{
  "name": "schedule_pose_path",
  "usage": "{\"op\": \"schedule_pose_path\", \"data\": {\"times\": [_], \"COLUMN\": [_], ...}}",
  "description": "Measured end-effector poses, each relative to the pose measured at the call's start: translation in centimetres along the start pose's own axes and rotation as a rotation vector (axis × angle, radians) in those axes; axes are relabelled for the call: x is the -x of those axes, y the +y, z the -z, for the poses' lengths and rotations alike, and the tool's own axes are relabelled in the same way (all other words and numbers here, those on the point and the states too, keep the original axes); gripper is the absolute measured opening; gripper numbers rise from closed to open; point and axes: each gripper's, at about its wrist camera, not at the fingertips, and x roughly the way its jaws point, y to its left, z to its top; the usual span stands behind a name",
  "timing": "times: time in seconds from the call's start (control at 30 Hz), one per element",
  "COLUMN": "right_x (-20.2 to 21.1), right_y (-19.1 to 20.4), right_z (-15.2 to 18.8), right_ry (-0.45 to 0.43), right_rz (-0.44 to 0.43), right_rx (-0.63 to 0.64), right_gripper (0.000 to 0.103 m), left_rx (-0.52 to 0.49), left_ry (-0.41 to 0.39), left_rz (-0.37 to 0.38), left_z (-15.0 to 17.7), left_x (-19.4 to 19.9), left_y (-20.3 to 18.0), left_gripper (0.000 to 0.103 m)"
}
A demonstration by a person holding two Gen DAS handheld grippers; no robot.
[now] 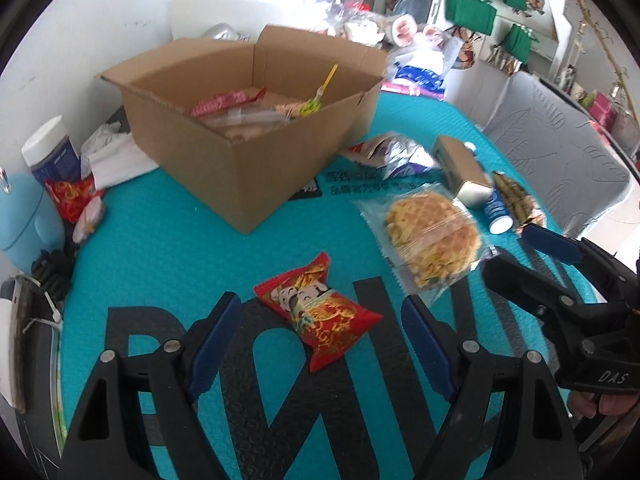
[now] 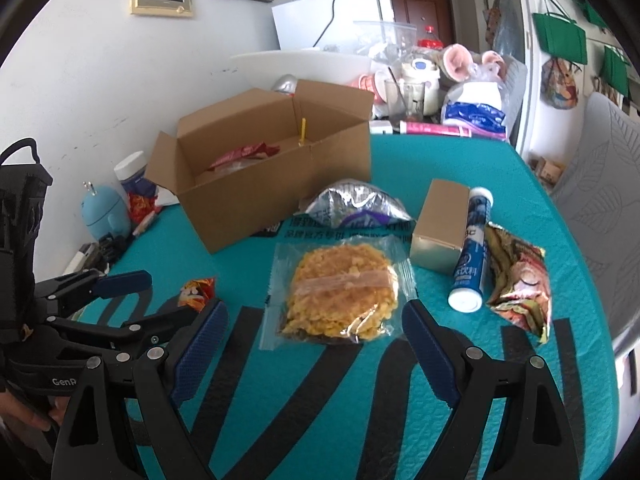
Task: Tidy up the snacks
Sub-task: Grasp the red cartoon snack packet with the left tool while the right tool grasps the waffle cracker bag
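A small red snack packet (image 1: pixel 320 312) lies on the teal table between the tips of my open left gripper (image 1: pixel 316 320); it also shows in the right wrist view (image 2: pixel 196 292). A clear bag with a yellow round cracker (image 2: pixel 340 292) lies just ahead of my open right gripper (image 2: pixel 314 320), also seen in the left wrist view (image 1: pixel 428 236). An open cardboard box (image 1: pixel 248 120) holding several snacks stands behind. A silver-purple bag (image 2: pixel 356 204), a tan box (image 2: pixel 440 224), a blue tube (image 2: pixel 472 248) and a colourful packet (image 2: pixel 520 276) lie nearby.
A blue mug-like holder (image 1: pixel 28 216), a white-lidded jar (image 1: pixel 52 148) and tissues (image 1: pixel 116 156) sit at the left wall. Plush toys, cups and bags (image 2: pixel 440 80) crowd the table's far edge. A grey chair (image 1: pixel 560 140) stands right of the table.
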Motion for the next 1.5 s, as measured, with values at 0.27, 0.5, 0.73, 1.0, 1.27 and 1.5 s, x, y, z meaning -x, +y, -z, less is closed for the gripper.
{"op": "schedule_pose_path", "data": {"times": [0.27, 0.5, 0.73, 1.0, 1.27, 1.5], "right_x": [-3.0, -5.8, -8.4, -10.1, -10.2, -9.0], "right_y": [-1.5, -2.5, -1.8, -0.7, -0.5, -0.2], "right_z": [-0.1, -1.2, -2.0, -1.5, -1.4, -0.8], "right_ry": [0.07, 0.109, 0.132, 0.185, 0.184, 0.157], "right_rz": [-0.025, -0.013, 0.064, 0.095, 0.098, 0.068], "right_rx": [-0.049, -0.065, 0.005, 0.074, 0.078, 0.087], "right_gripper": [0.103, 0.103, 0.103, 0.103, 0.1, 0.08], "left_rx": [0.058, 0.083, 0.084, 0.062, 0.055, 0.081], "left_ry": [0.044, 0.049, 0.029, 0.026, 0.008, 0.012], "left_rz": [-0.001, 0.004, 0.023, -0.003, -0.027, -0.032], "left_z": [-0.1, 0.1, 0.0, -0.3, -0.6, -0.5], "left_x": [-2.7, -3.6, -3.6, -4.0, -4.5, -4.3], "left_y": [0.9, 1.8, 2.6, 2.4, 2.2, 2.7], "left_gripper": [0.082, 0.056, 0.049, 0.049, 0.043, 0.033]}}
